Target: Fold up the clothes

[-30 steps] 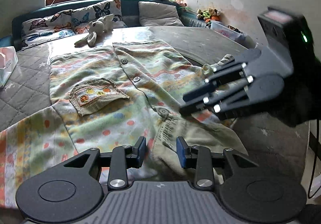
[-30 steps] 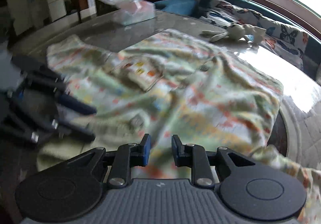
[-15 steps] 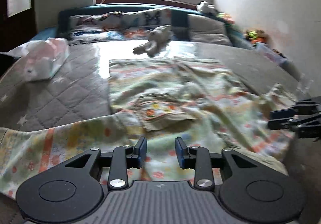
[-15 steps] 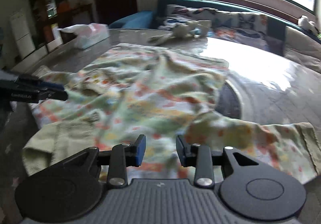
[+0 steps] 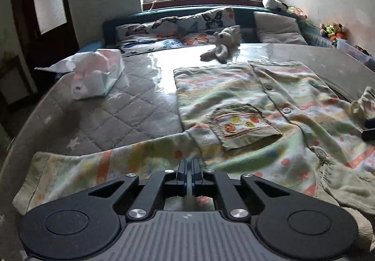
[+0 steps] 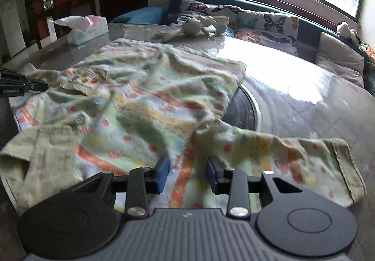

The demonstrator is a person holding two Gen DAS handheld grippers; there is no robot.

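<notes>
A pastel patterned child's shirt (image 5: 246,97) with buttons and a chest pocket (image 5: 241,125) lies spread on the table. In the left wrist view my left gripper (image 5: 188,169) is shut at the near edge of the shirt where the left sleeve (image 5: 93,167) joins; whether cloth is pinched I cannot tell. In the right wrist view the same shirt (image 6: 145,97) shows, and my right gripper (image 6: 187,172) is open, its fingers straddling the base of the right sleeve (image 6: 281,151). The right gripper's fingertips (image 5: 369,128) show at the left view's right edge.
A tissue pack (image 5: 96,76) lies at the left of the quilted table cover (image 5: 112,115). A plush rabbit (image 5: 222,48) sits at the far edge. Butterfly cushions (image 5: 175,29) and a sofa stand behind. A round inset (image 6: 246,108) shows beside the shirt.
My left gripper has shut and shifted left toward the left sleeve. My right gripper has opened wider and moved to the right sleeve's base.
</notes>
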